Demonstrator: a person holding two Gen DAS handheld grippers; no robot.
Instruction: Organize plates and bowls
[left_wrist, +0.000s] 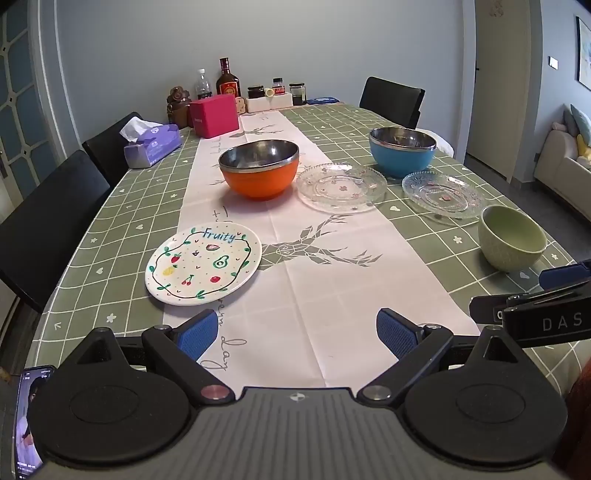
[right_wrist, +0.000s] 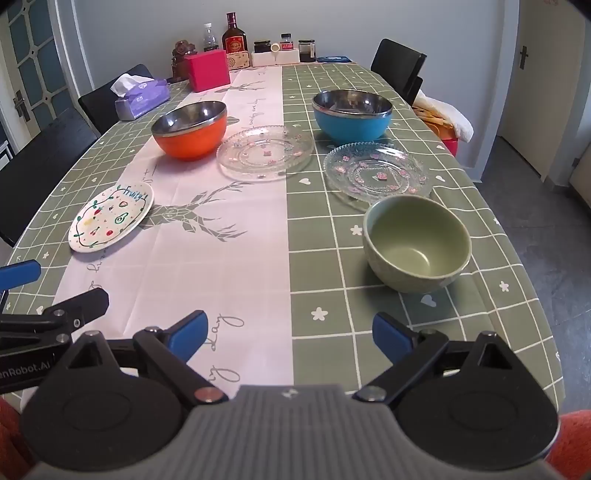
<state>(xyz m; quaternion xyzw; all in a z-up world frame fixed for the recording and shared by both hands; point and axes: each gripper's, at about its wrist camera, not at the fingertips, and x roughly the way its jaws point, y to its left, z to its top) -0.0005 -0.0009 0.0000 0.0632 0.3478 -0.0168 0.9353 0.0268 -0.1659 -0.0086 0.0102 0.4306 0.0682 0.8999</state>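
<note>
Beside the table, only the left view shows a phone; both grippers gape wide, empty.

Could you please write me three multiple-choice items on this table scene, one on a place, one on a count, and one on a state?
1. What stands nearest the green bowl?
A. the orange bowl
B. a clear glass plate with pink flowers
C. the tissue box

2. How many bowls are on the table?
A. two
B. three
C. four

3. How is the right gripper?
A. open with nothing between its fingers
B. shut on a plate
C. shut on a bowl

Answers:
1. B: the glass plate lies just behind the green bowl.
2. B: the orange bowl, the blue bowl and the green one.
3. A: its blue fingers stand wide apart over bare tablecloth.
</note>
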